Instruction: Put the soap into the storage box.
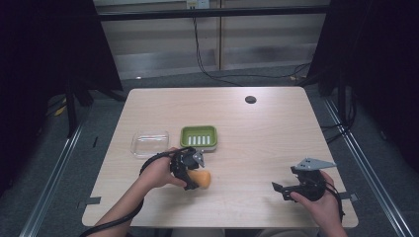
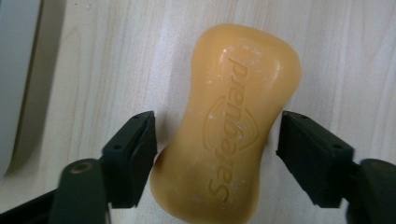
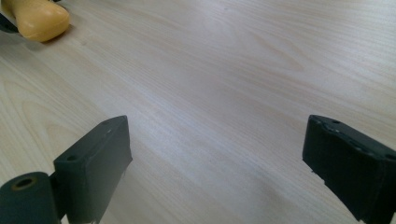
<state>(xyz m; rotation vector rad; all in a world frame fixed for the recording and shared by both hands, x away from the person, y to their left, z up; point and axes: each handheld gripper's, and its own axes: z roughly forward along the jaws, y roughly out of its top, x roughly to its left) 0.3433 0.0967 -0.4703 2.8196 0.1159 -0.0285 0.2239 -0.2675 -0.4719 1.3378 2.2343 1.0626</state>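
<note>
Left gripper [image 1: 193,174] is down on the table [image 1: 267,133] over the orange soap bar [image 1: 202,178], near-left part of the tabletop, just in front of the green soap dish [image 1: 198,136]. Left gripper view: soap bar [image 2: 236,121] lies flat on the wood, embossed side up, lettering upside down to the camera. Jaws straddle its narrow waist, one each side, spread wider than the bar; small gap on each side, so not clamped, no contact that I can see

Green soap dish has a slotted white insert, sits mid-table. Clear plastic lid or tray [image 1: 149,143] lies just beside it on the left, close but can't tell if they touch. Small dark round disc [image 1: 250,99] far side of the table, well apart from everything

Right gripper [image 1: 284,190] held low over the near-right part of the table, well apart from the soap. Right gripper view: jaws wide apart, nothing between them, bare wood below, soap bar [image 3: 39,19] in the far top-left corner
</note>
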